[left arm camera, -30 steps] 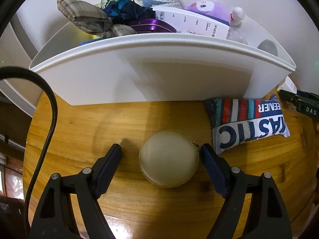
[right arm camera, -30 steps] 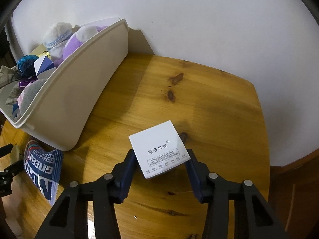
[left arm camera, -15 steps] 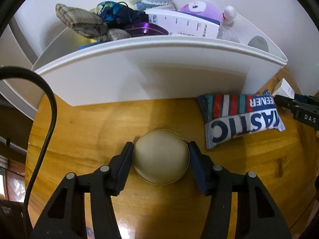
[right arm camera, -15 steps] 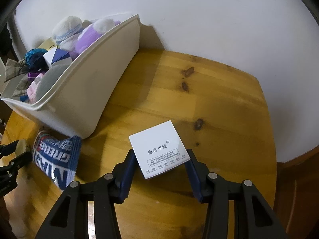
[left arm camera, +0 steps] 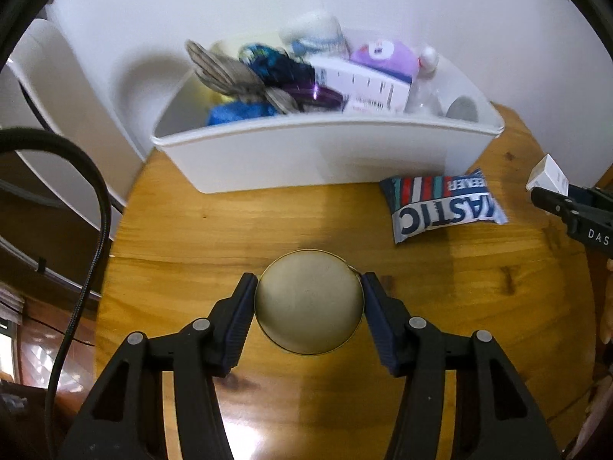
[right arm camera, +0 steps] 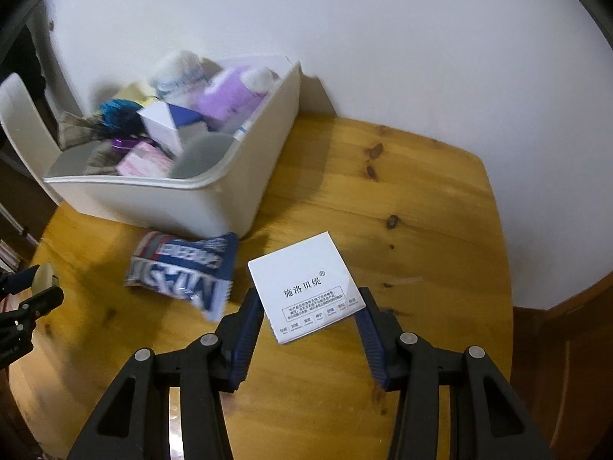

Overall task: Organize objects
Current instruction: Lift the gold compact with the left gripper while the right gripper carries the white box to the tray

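We have one round beige case (left arm camera: pixel 308 302) pinched in our left gripper (left arm camera: pixel 308 308), whose jaws closed on it moments ago, above the table (left arm camera: pixel 199 245). Our right gripper (right arm camera: pixel 304 316) clamps one white box (right arm camera: pixel 306 285) printed in Chinese. One snack packet (left arm camera: pixel 440 205) reading "ASTIC" lies beside the single white bin (left arm camera: pixel 325 153) at the table's back edge.

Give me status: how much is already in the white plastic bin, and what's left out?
Done: white plastic bin already holds plush toys, boxes and cloth items. In hand: left gripper clamps the round gold tin; right gripper clamps the white printed box. Left: blue striped snack packet lies on the wooden table.
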Tool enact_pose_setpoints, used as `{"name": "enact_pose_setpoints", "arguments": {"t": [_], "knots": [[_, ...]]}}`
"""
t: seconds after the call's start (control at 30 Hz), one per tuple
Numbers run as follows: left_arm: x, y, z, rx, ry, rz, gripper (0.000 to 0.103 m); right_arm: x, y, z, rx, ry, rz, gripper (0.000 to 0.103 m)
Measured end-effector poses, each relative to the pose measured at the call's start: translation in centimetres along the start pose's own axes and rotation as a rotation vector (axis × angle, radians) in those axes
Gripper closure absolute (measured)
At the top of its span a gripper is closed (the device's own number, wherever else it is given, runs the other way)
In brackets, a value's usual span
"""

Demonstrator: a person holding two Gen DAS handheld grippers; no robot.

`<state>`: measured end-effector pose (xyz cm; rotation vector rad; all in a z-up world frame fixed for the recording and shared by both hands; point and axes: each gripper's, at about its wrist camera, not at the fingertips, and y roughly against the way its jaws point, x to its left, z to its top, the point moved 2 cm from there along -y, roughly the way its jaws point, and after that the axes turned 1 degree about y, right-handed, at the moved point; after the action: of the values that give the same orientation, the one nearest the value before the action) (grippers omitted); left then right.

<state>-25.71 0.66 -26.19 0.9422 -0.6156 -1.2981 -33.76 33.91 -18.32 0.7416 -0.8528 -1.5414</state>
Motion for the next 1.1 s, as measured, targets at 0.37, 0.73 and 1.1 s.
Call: {"name": "enact_pose_setpoints", "arguments": {"t": [0.37,0.73,1.1], "knots": [[0.3,5.2,3.1,-0.101,-0.023,-0.025,0.044,3.6,7.5,-1.1,-0.096,0.032,0.031,0.054],[3.2,9.5,2.3,-0.164,-0.012,-0.017,0.044,9.1,12.9,-2.8,-0.162,0.096,0.09,0.054],[7.1,13.4,3.8,-0.243,-0.004,0.027,0.044,13.6,16.6,-3.4,-0.202,0.184,0.11,0.054]]}}
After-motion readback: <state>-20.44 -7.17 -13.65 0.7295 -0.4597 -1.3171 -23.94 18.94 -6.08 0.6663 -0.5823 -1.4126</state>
